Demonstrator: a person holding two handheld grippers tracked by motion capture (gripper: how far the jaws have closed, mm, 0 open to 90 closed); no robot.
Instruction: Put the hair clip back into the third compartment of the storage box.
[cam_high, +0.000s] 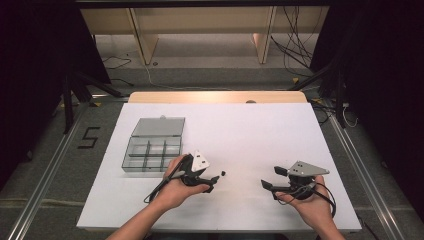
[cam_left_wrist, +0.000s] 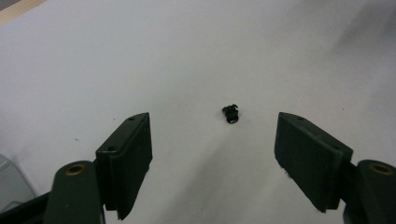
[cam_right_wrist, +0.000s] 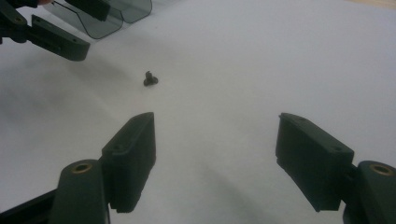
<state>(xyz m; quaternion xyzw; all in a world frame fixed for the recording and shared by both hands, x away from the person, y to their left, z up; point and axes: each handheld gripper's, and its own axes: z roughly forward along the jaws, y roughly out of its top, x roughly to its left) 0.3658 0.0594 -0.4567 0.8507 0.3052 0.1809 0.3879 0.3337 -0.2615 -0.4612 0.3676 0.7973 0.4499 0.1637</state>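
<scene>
The left gripper (cam_left_wrist: 212, 140) has its two dark fingers (cam_left_wrist: 126, 156) standing wide apart with nothing between the pads; a small black part (cam_left_wrist: 230, 114) lies on the white tabletop (cam_left_wrist: 187, 51) just ahead of the gap, slightly toward the right-hand finger in the left gripper view, and not touching either one. It may be a tiny clip or screw, but it is too small to tell. In the high view the same part (cam_high: 223, 173) sits just beyond the tips of the left gripper (cam_high: 216, 177), which a hand (cam_high: 175, 187) holds low over the tabletop, pointing toward the middle. The right gripper (cam_right_wrist: 215, 144) also has its fingers (cam_right_wrist: 130, 149) spread wide and empty (the small part (cam_right_wrist: 150, 79) shows well ahead of them, up and to the left in the right gripper view). From above, the right gripper (cam_high: 267, 185) rests in the other hand (cam_high: 312, 205) near the front right of the tabletop, facing the left one, with the part between them but nearer the left. Behind the left hand stands a clear compartment box (cam_high: 150, 152) with its lid (cam_high: 159, 127) open.
</scene>
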